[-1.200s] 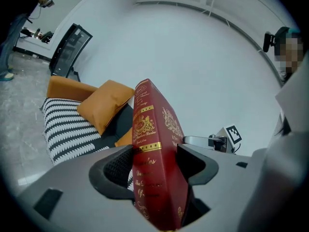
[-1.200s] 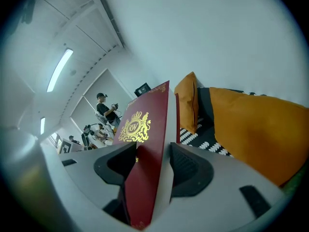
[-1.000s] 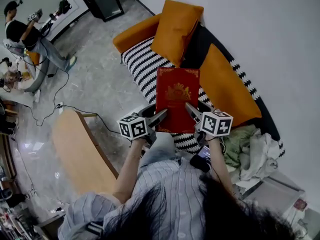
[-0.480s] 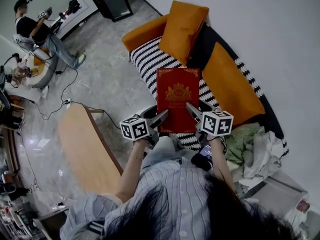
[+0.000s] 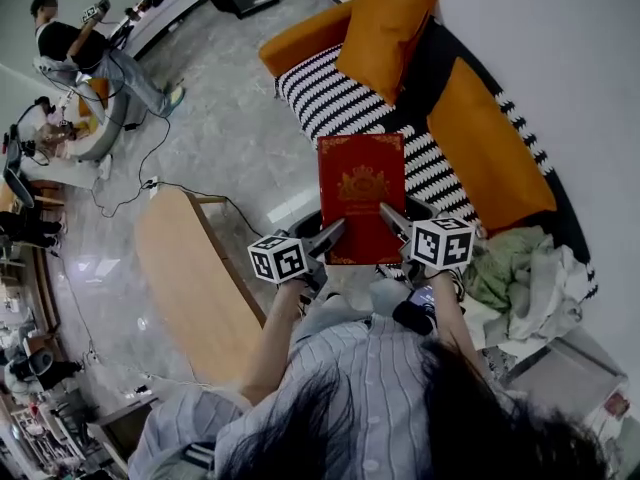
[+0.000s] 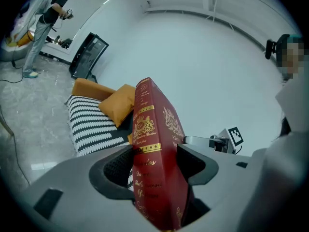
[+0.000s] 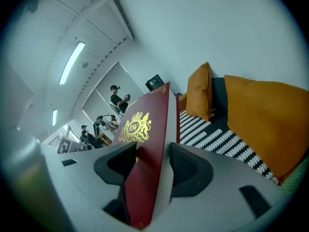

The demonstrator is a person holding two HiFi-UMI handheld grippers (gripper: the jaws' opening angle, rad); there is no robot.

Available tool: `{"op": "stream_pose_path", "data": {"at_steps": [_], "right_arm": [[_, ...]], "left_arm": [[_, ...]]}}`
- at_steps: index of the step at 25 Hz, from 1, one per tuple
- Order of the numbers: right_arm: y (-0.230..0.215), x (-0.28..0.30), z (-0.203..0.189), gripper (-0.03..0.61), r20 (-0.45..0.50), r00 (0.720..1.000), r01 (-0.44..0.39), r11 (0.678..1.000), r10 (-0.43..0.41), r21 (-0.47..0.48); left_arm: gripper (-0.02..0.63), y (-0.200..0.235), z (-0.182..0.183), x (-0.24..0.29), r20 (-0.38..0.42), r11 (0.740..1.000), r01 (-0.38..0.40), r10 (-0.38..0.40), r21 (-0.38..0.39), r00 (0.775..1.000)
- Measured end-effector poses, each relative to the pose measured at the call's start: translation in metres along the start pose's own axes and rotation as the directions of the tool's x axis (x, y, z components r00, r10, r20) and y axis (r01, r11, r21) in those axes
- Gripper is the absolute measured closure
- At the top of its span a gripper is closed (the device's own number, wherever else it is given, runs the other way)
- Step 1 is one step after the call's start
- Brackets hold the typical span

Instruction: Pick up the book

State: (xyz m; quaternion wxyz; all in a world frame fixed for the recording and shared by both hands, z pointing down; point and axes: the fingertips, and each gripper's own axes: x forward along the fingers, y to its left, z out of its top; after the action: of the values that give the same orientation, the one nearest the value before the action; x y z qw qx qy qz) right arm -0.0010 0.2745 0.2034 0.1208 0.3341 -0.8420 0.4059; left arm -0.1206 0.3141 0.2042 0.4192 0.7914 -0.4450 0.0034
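Drawn back from the sofa (image 5: 330,98), the book (image 5: 361,183) (cover up) is clamped in outstretched left gripper (image 5: 336,228) and right gripper (image 5: 386,211) jaws.

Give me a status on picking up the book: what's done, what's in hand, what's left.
Done: the red book is off the striped sofa seat, held in the air before the person. In hand: the left gripper clamps its spine side and the right gripper its page edge, both at the near end. Left: probably nothing; the pickup looks complete.
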Motion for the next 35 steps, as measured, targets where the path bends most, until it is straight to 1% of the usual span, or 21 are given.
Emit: {"op": "stream_pose_path", "data": {"at_steps": [3, 7, 13, 19, 27, 29, 32, 35], "right_arm": [[0.015, 0.006, -0.009, 0.350, -0.004, 1.000, 0.001, 1.000, -0.001, 0.000], [0.034, 0.009, -0.020, 0.350, 0.004, 1.000, 0.006, 1.000, -0.006, 0.000], [0.074, 0.012, -0.049, 0.350, 0.012, 0.999, 0.030, 1.000, -0.030, -0.008], [0.106, 0.006, -0.075, 0.350, 0.030, 0.998, 0.055, 0.998, -0.054, -0.020], [0.150, -0.002, -0.110, 0.350, 0.067, 0.996, 0.052, 0.999, -0.052, -0.009], [0.165, -0.006, -0.123, 0.350, 0.075, 0.996, 0.056, 0.998, -0.055, -0.014], [0.189, -0.021, -0.154, 0.350, 0.088, 0.994, 0.067, 0.997, -0.065, -0.026], [0.198, -0.029, -0.169, 0.350, 0.096, 0.992, 0.080, 0.996, -0.077, -0.031]], "left_arm": [[0.318, 0.007, -0.002, -0.017, 0.001, 1.000, 0.003, -0.003, -0.004, 1.000], [0.318, 0.014, -0.003, -0.038, 0.003, 1.000, 0.014, -0.014, 0.013, 1.000], [0.318, 0.026, -0.015, -0.083, 0.004, 0.999, 0.045, -0.045, 0.010, 0.999], [0.318, 0.029, -0.030, -0.119, 0.018, 0.997, 0.076, -0.077, 0.007, 0.997], [0.322, 0.031, -0.043, -0.173, 0.041, 0.995, 0.094, -0.095, 0.027, 0.995], [0.322, 0.031, -0.050, -0.192, 0.050, 0.994, 0.101, -0.102, 0.030, 0.993], [0.324, 0.026, -0.075, -0.224, 0.057, 0.992, 0.119, -0.120, 0.031, 0.991], [0.324, 0.025, -0.089, -0.236, 0.049, 0.991, 0.134, -0.135, 0.022, 0.990]]}}
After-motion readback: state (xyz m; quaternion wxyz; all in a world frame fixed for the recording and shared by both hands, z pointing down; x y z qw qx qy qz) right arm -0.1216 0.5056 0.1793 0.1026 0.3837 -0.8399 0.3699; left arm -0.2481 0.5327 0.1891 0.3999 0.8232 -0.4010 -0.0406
